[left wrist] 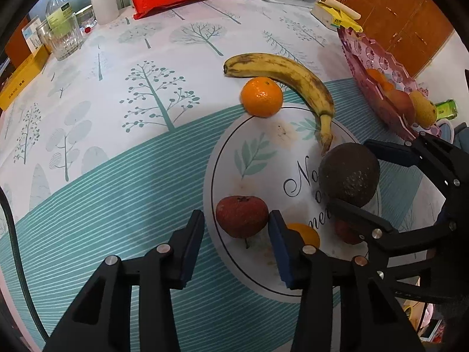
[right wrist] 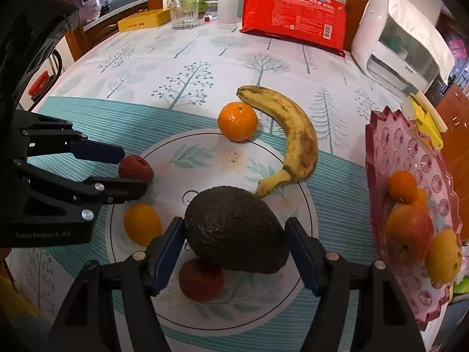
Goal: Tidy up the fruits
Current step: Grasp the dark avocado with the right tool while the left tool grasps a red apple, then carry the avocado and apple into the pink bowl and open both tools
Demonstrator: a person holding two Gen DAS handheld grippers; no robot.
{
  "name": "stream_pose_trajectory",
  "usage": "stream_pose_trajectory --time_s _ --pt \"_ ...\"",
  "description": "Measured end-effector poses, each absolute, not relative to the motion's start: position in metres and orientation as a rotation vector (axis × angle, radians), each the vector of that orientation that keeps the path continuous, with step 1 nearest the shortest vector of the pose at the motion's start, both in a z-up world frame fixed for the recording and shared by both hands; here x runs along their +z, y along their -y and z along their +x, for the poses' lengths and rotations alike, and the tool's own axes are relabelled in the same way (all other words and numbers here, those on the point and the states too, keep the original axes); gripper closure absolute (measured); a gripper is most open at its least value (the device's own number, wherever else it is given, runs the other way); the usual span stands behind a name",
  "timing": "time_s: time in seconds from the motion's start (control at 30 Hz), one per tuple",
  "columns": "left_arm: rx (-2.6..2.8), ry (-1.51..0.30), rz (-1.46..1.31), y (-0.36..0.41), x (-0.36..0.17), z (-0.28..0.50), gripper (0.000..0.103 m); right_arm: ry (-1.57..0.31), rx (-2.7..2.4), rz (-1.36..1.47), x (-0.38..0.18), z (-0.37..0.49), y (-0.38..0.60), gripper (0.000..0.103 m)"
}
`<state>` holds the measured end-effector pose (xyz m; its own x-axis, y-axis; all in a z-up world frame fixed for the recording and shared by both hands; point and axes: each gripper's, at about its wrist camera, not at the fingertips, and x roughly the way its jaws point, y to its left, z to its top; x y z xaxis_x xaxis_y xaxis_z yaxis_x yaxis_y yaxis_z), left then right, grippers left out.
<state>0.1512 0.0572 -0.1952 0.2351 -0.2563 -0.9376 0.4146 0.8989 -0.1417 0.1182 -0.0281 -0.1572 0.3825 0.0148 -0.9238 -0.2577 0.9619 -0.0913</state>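
Observation:
A dark avocado (right wrist: 237, 228) lies on the round white mat (right wrist: 205, 152), between the open fingers of my right gripper (right wrist: 234, 255); it also shows in the left wrist view (left wrist: 348, 173). My left gripper (left wrist: 236, 243) is open around a small dark red fruit (left wrist: 241, 220), also seen from the right wrist (right wrist: 135, 167). A banana (left wrist: 290, 79) and a mandarin (left wrist: 261, 96) lie at the mat's far edge. A small orange (right wrist: 142, 224) and a red fruit (right wrist: 201, 279) lie near the avocado. A pink fruit tray (right wrist: 410, 205) at the right holds several fruits.
At the table's back stand a red package (right wrist: 293, 11), a white appliance (right wrist: 401, 47), a glass (right wrist: 184, 14), bottles (right wrist: 228, 4) and a yellow box (right wrist: 143, 20). A yellow tissue pack (left wrist: 334, 14) lies behind the tray.

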Motion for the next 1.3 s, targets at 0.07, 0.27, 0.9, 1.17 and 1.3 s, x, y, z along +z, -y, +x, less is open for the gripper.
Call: stream_pose_trajectory --time_s 0.07,0.27,0.9,1.17,1.3 --pt "-0.461 -1.257 0.14 -0.056 -0.196 0.152 0.061 -1.172 0.178 -0.249 -0.159 0.121 0.028 0.032" --pt "-0.46 -1.261 0.14 -0.048 -0.199 0.153 0.068 -1.18 0.135 -0.36 -0.171 0.125 0.021 0.035" --pt "-0.494 -1.076 0.139 -0.015 -0.114 0.133 0.069 -1.05 0.137 0.006 -0.088 0.096 0.069 0.042" --pt "-0.559 -0.924 0.134 0.041 -0.041 0.132 0.069 -0.933 0.064 0.078 -0.025 0.086 0.129 0.042" --pt "-0.575 -0.889 0.148 0.076 -0.027 0.138 0.069 -0.885 -0.032 0.081 -0.002 0.09 0.173 0.042"
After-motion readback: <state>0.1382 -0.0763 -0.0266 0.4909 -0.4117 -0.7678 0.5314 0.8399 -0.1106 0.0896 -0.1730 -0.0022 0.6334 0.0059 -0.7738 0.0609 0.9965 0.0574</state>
